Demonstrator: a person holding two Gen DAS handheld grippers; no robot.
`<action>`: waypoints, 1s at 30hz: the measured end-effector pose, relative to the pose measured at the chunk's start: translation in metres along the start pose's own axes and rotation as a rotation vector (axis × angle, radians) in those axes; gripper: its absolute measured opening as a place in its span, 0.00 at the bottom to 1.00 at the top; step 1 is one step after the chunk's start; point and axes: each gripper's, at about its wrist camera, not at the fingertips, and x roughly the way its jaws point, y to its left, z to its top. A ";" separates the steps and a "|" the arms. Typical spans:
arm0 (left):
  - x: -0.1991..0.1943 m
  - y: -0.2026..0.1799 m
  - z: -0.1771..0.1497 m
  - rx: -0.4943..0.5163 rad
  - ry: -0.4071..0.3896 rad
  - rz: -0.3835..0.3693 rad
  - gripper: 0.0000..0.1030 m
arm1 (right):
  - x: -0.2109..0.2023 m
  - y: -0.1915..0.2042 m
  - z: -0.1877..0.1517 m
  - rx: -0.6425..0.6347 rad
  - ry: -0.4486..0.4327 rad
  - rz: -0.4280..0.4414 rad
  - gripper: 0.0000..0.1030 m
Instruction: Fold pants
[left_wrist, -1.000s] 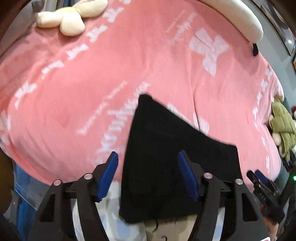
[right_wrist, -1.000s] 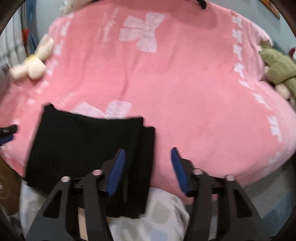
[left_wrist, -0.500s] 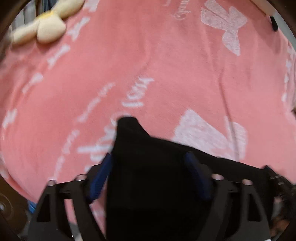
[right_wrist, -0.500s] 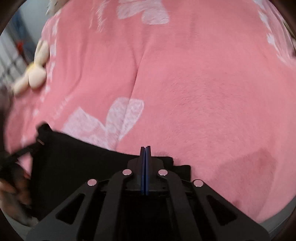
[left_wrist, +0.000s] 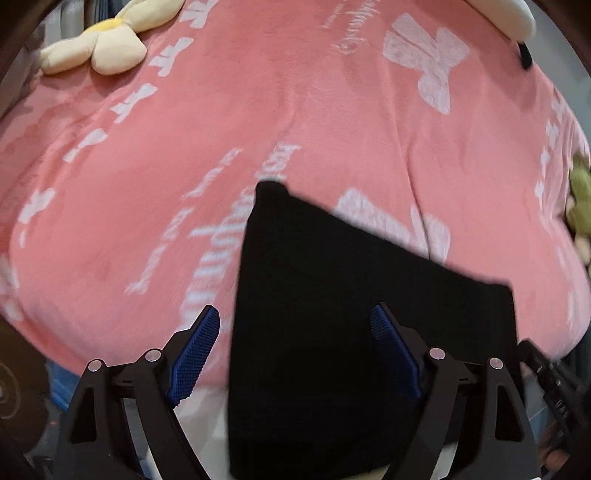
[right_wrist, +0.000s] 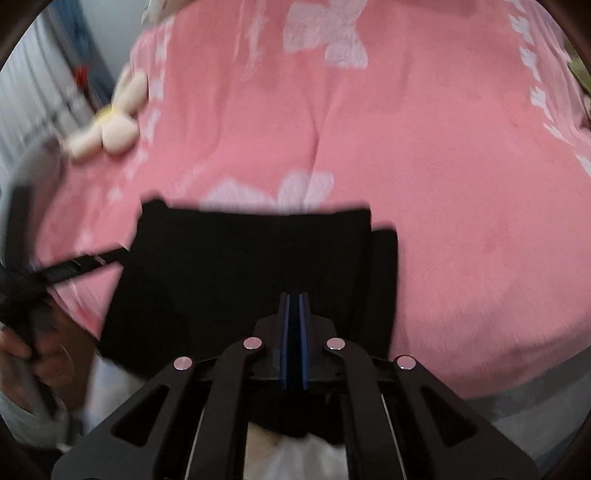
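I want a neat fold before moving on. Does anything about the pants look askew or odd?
One thing: along the right edge of the pants, a lower layer sticks out past the top layer, so the edges do not line up. Otherwise they lie flat on the pink blanket, near edge overhanging.

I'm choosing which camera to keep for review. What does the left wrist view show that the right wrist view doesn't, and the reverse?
Only the left wrist view shows the left gripper wide open, straddling the near left edge of the black pants. Only the right wrist view shows the right gripper nearly shut over the pants' near edge, a grip I can't confirm, and a hand. Both show the folded pants on the pink blanket and the cream flower plush.
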 end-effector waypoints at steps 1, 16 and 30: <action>-0.004 0.000 -0.010 0.008 0.003 0.021 0.79 | 0.005 0.000 -0.008 -0.018 0.021 -0.041 0.02; -0.005 0.002 -0.068 0.066 0.111 0.052 0.79 | -0.029 0.006 -0.027 0.062 -0.019 -0.030 0.04; 0.022 0.032 -0.070 0.016 0.103 -0.226 0.85 | -0.007 -0.042 -0.036 0.240 0.022 0.051 0.81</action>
